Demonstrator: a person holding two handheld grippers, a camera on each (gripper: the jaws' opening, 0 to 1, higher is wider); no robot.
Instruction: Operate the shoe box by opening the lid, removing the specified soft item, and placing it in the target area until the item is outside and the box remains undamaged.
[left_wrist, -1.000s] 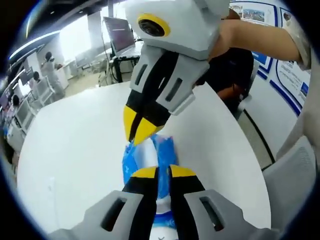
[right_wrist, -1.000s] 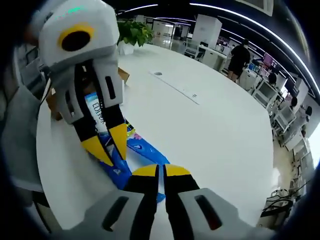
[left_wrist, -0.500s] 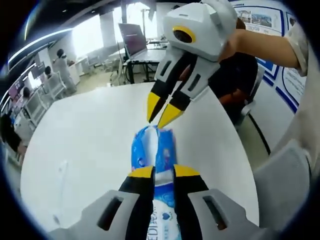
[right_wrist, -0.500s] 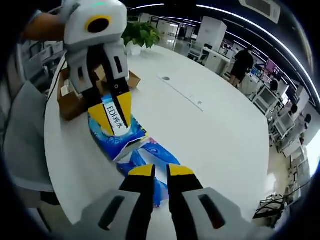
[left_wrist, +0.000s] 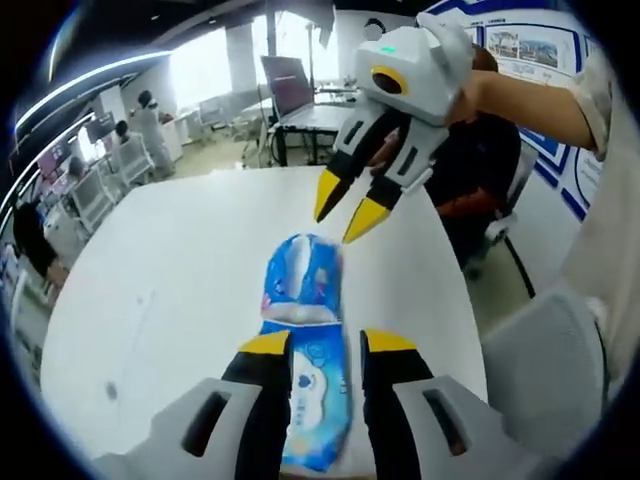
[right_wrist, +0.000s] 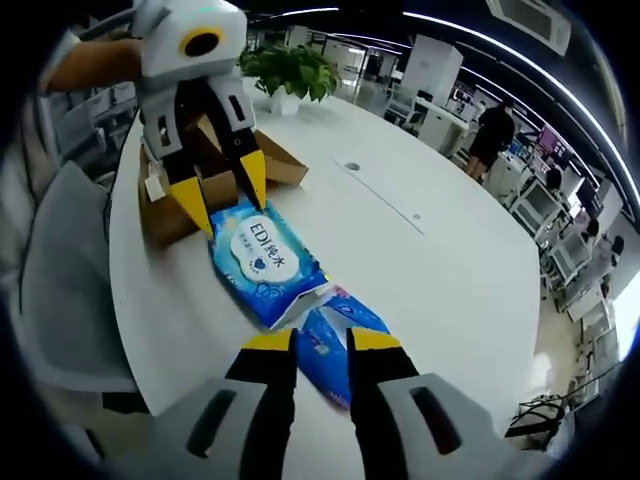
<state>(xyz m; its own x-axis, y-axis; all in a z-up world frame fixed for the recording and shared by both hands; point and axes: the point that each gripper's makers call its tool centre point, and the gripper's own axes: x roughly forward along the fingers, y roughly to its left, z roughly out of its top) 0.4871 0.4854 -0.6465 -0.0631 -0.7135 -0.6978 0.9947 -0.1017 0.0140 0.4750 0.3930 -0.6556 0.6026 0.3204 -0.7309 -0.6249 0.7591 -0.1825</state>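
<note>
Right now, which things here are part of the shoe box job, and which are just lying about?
Part of the job:
- cardboard shoe box, lid flaps open
- blue wet-wipes pack, flat on the white table, out of the box
- second blue pack beside it
- left gripper, open
- right gripper, open

Just lying about:
- potted plant
- monitor
- grey chair

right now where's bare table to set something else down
Free: the wide white table beyond the two blue wipe packs, out to its far edge, and the stretch left of the packs in the left gripper view. Crowded: the corner with the open cardboard box, where the left gripper hovers.
</note>
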